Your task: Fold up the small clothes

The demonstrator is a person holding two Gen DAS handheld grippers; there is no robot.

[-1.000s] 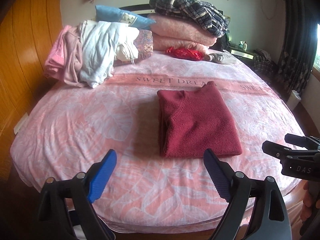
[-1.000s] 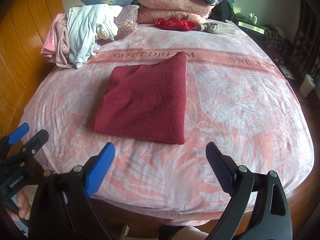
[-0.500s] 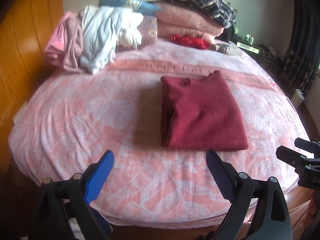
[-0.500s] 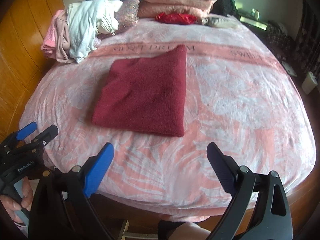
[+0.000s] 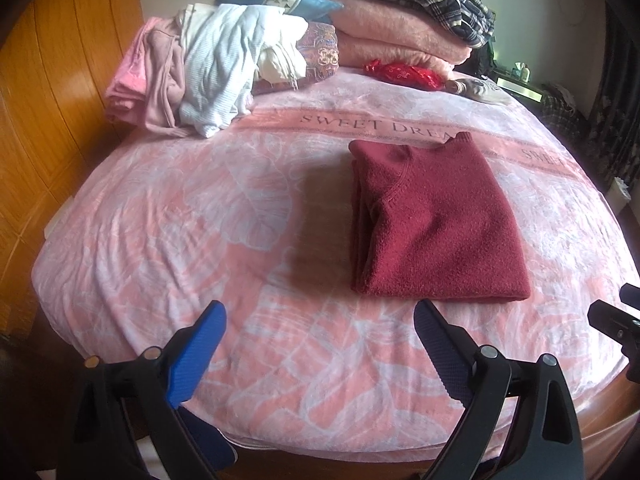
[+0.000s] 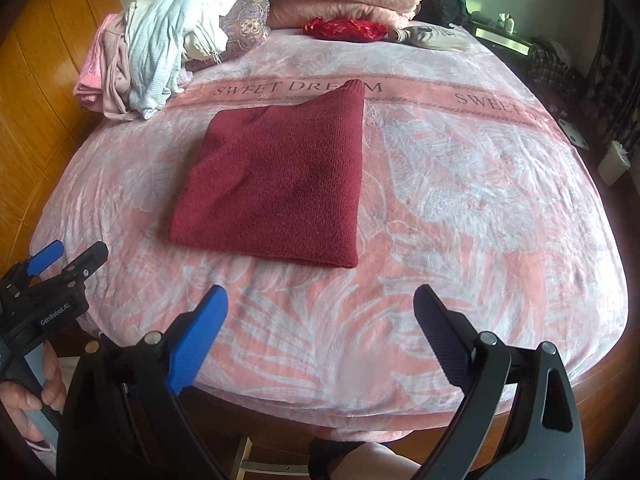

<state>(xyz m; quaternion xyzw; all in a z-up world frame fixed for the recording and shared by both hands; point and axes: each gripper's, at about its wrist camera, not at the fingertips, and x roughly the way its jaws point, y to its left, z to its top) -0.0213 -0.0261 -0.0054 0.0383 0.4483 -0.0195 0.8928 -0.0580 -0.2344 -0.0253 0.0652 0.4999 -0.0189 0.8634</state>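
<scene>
The left gripper (image 5: 318, 330) stands wide open and holds nothing, low at the near edge of the bed (image 5: 168, 232). The right gripper (image 6: 320, 316) is the same, wide and empty, a little to the right of it. The dark red sweater (image 5: 436, 220) lies flat on the pink blanket, in the middle of the bed and toward the right, already folded into a thick rectangle. Its layered edge faces left and its closed fold faces right.

I judge that this piece is almost finished, so the step in hand is probably one last fold or moving it aside. To do it well, each gripper should bite all the layers at a near corner, not only the top one. Both should then lift evenly, so the stack does not slide open. The unfolded clothes (image 5: 208, 80) wait at the far left, well apart from the sweater.
</scene>
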